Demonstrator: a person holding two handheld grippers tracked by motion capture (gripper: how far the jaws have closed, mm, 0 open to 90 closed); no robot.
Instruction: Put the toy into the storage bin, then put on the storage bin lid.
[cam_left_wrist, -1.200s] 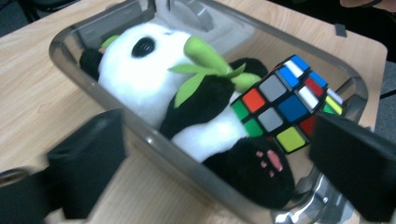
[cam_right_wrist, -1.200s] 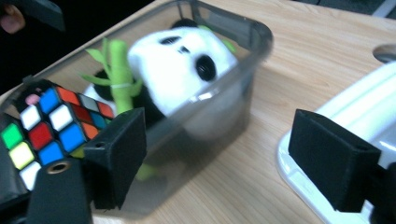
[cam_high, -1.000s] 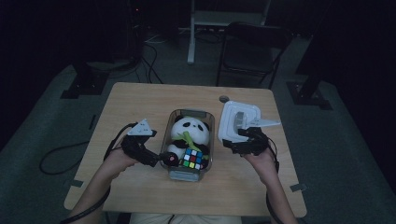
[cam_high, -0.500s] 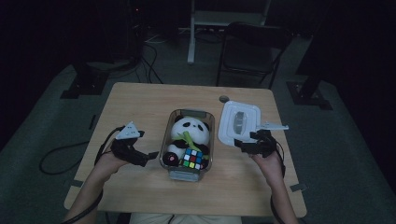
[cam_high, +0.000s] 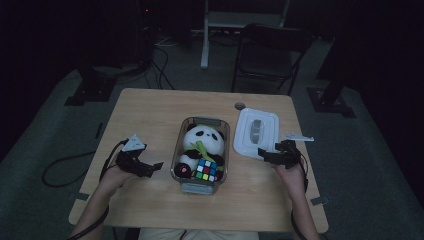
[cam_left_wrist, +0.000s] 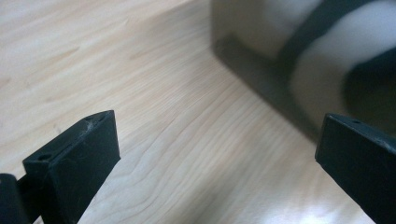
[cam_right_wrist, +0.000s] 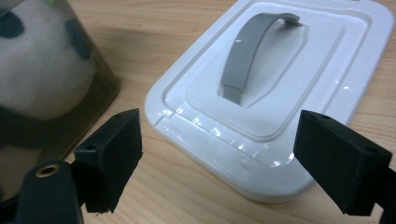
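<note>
Left claw (cam_high: 156, 165) sat wide open on my side, holding nothing, jaws pointed at the box (cam_high: 182, 172) just to its right; its own view had bare surface (cam_left_wrist: 154, 116) between the jaws and the box wall (cam_left_wrist: 261, 70) ahead. Inside the box lay the panda (cam_high: 202, 141) and cube (cam_high: 208, 169). Right of it the white lid (cam_high: 256, 131) lay flat, long axis running away from me, grey handle (cam_right_wrist: 247, 53) up. Right claw (cam_high: 266, 153) was nearer it, gaping just as wide and empty, hovering at the lid's near edge. I judged the lid was the right hand's job.
</note>
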